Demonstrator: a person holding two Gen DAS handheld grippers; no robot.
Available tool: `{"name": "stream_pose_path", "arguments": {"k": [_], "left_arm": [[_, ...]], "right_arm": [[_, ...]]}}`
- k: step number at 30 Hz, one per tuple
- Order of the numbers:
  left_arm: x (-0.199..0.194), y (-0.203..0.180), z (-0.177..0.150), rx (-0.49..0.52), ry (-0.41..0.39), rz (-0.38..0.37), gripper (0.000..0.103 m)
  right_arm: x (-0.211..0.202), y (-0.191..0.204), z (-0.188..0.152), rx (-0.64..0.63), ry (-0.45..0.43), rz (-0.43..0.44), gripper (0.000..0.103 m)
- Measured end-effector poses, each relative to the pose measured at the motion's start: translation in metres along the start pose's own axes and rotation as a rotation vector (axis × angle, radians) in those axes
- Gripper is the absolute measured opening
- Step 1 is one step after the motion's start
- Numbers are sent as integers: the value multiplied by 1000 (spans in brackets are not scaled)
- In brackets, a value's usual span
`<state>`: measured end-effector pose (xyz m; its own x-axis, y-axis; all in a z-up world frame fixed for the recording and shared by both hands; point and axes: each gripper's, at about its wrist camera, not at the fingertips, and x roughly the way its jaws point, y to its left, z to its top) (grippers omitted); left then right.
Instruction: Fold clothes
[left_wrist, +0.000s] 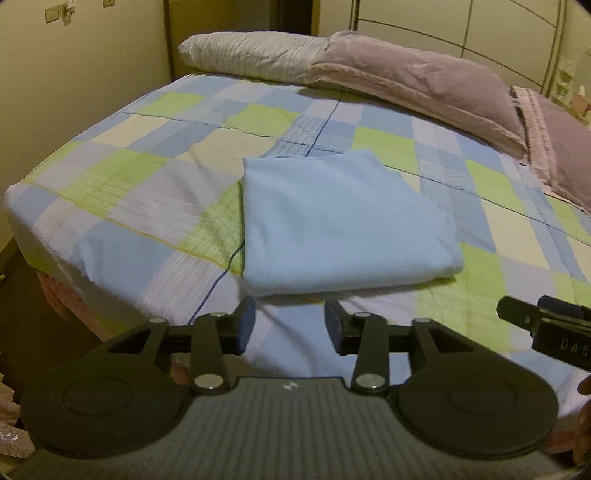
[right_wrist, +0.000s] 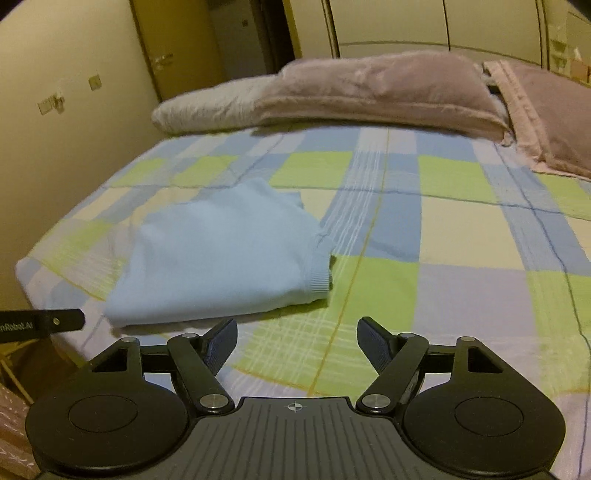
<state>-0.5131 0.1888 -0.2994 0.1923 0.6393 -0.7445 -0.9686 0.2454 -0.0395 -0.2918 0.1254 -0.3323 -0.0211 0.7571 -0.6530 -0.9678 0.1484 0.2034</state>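
The folded blue top (left_wrist: 343, 221) lay near the bed's (left_wrist: 110, 192) front edge, both the left tool (left_wrist: 290, 325) and right tool (right_wrist: 297, 341) hung open and empty just before it, and a careless bump could have messed up its folds.

Pale blue garment (left_wrist: 340, 221) is lying on blue, green and cream check bedspread (left_wrist: 147, 162); mauve pillows (left_wrist: 406, 77) far.
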Motion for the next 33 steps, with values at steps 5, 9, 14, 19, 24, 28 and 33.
{"name": "stream_pose_path", "arguments": {"k": [5,9,14,19,24,28,33], "left_arm": [[-37,23,-19,-32,-48,-77,44],[-60,38,-35,-32,-74,-73,46],[-75,54,-47,-62,-85,-86,47],[-73,72,-52,-124,-75,-142,47],[-48,102,-53,-291,-32,-269,47],[-20,122,-54,-422,5,-350,46],[21,133,-45,-523,54,-423,46]], "right_arm": [[-37,14,-10,0,-47,3,75],[-58,21,-22,6,-55,-5,75],[-71,33,-35,-17,-40,-4,75],[-71,40,-39,-30,-26,7,75],[-53,30,-37,50,6,43,75],[-29,10,-36,177,51,83,75],[5,-32,-34,446,88,170,75]]}}
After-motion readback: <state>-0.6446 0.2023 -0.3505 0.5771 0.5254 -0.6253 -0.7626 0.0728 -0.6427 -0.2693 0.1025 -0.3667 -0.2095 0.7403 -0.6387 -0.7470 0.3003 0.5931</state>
